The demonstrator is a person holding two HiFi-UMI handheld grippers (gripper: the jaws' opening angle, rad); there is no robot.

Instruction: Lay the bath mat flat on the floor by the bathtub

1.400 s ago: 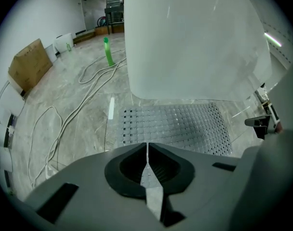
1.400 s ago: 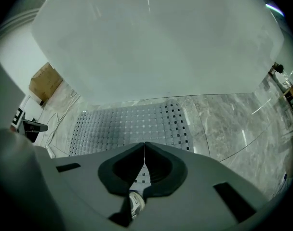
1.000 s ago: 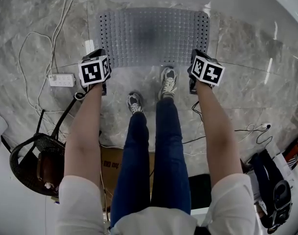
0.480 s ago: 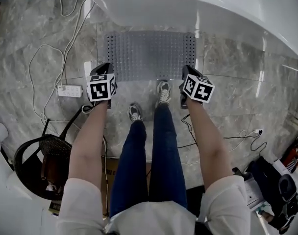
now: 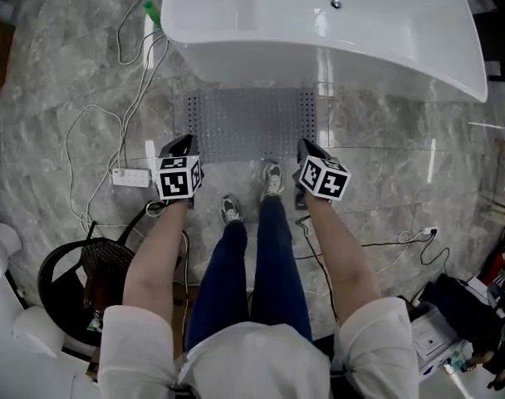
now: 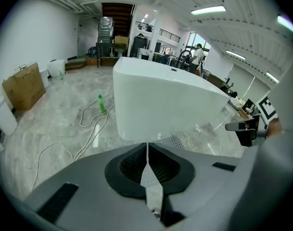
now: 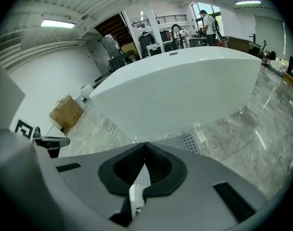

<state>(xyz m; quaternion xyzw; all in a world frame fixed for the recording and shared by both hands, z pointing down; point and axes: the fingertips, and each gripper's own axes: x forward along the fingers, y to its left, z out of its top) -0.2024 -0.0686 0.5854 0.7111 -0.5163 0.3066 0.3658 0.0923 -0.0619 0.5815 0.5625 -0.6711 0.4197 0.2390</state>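
Observation:
The grey perforated bath mat [image 5: 251, 123] lies flat on the marble floor against the white bathtub [image 5: 319, 23]. My left gripper [image 5: 183, 144] hangs above the mat's near left corner, my right gripper [image 5: 306, 145] above its near right corner. Both are shut with nothing between the jaws. In the left gripper view the gripper [image 6: 147, 146] has its jaws meeting, with the tub [image 6: 161, 97] and a strip of mat [image 6: 178, 141] beyond. The right gripper view shows that gripper [image 7: 145, 146] shut too, facing the tub [image 7: 180, 90] and the mat [image 7: 181, 142].
The person's shoes [image 5: 272, 179] stand just short of the mat. A power strip [image 5: 131, 176] with white cables lies to the left, a green bottle [image 5: 152, 11] by the tub's left end. A black chair [image 5: 86, 277] is at lower left, bags [image 5: 468, 314] at lower right.
Both grippers have risen away from the mat's near corners, still shut. The head view has pulled back, so the whole bathtub shows. The mat stays flat.

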